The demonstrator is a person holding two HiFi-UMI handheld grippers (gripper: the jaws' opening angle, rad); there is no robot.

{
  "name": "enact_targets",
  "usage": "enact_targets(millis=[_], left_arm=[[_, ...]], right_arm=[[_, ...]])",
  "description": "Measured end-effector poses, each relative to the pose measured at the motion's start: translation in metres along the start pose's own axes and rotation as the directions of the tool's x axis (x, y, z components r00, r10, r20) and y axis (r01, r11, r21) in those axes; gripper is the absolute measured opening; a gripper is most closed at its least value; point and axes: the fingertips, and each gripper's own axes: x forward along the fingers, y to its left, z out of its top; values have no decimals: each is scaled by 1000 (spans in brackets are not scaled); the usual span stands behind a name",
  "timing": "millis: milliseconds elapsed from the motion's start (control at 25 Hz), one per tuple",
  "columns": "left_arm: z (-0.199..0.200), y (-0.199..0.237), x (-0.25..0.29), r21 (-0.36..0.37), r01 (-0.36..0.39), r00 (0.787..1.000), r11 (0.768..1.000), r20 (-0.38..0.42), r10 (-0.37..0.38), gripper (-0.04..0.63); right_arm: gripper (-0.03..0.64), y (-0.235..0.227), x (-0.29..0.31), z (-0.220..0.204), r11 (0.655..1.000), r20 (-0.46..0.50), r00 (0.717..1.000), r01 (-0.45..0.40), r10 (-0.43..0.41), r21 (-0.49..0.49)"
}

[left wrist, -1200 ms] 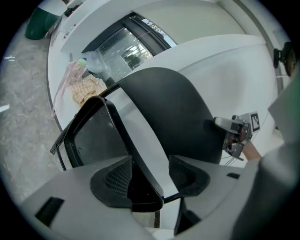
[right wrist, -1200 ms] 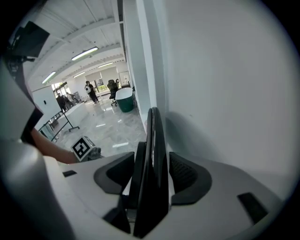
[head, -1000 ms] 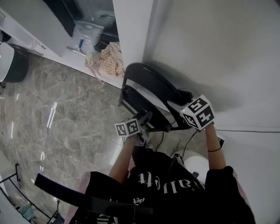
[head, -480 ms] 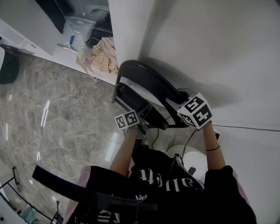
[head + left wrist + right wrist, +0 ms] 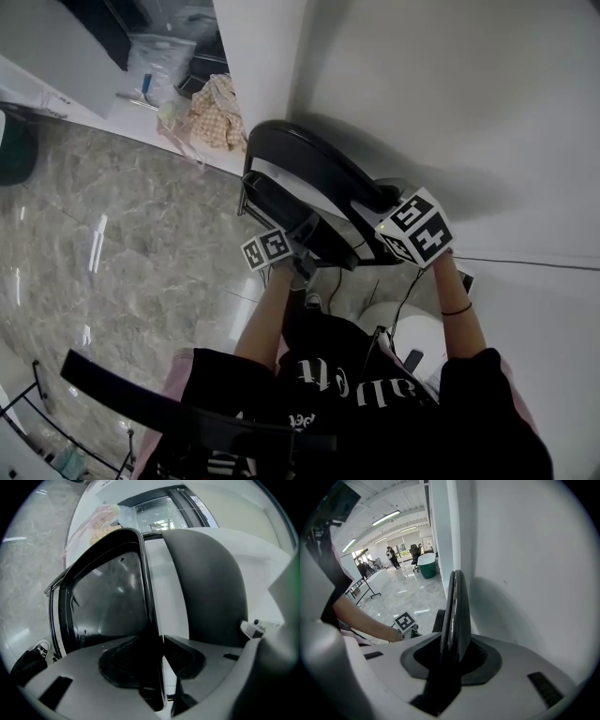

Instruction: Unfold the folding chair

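Note:
The black folding chair (image 5: 309, 169) leans folded against the white wall. My left gripper (image 5: 298, 240) is at the near rim of its seat. In the left gripper view the seat (image 5: 108, 597) stands upright beside the backrest (image 5: 206, 583), and its rim (image 5: 146, 597) runs between the jaws of the left gripper (image 5: 157, 641), which have just been closing and now pinch it. My right gripper (image 5: 382, 208) sits on the backrest's top edge. Its jaws have also just been closing, and the right gripper (image 5: 452, 644) clamps that thin edge (image 5: 457, 606).
The wall (image 5: 450, 94) is right behind the chair. A checked cloth (image 5: 214, 117) and plastic bags lie by the wall's corner to the left. A cable (image 5: 525, 264) runs along the wall's foot. A white round object (image 5: 417, 330) stands by the person's legs. Marble floor (image 5: 112, 244) spreads left.
My left gripper has moved up from below the seat onto its rim, rolled, and closed on it. The right gripper has stayed on the backrest's top and closed. The chair has not opened.

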Motion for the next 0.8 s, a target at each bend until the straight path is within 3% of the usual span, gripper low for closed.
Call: enact_targets(millis=[120, 240, 600, 800], left_arm=[[-2, -5, -8, -12, 36, 998, 999, 50, -35, 127], [-5, -13, -17, -17, 89, 992, 996, 91, -87, 43], [-9, -5, -52, -51, 109, 982, 993, 159, -100, 43], [-20, 0, -88, -53, 111, 969, 992, 227, -96, 43]], right_arm=[[118, 1, 0, -1, 1000, 1, 1000, -3, 3, 2], [115, 7, -3, 0, 1000, 2, 1000, -8, 8, 3], [72, 53, -3, 7, 983, 19, 986, -166, 165, 79], [74, 92, -8, 8, 976, 13, 982, -190, 189, 110]])
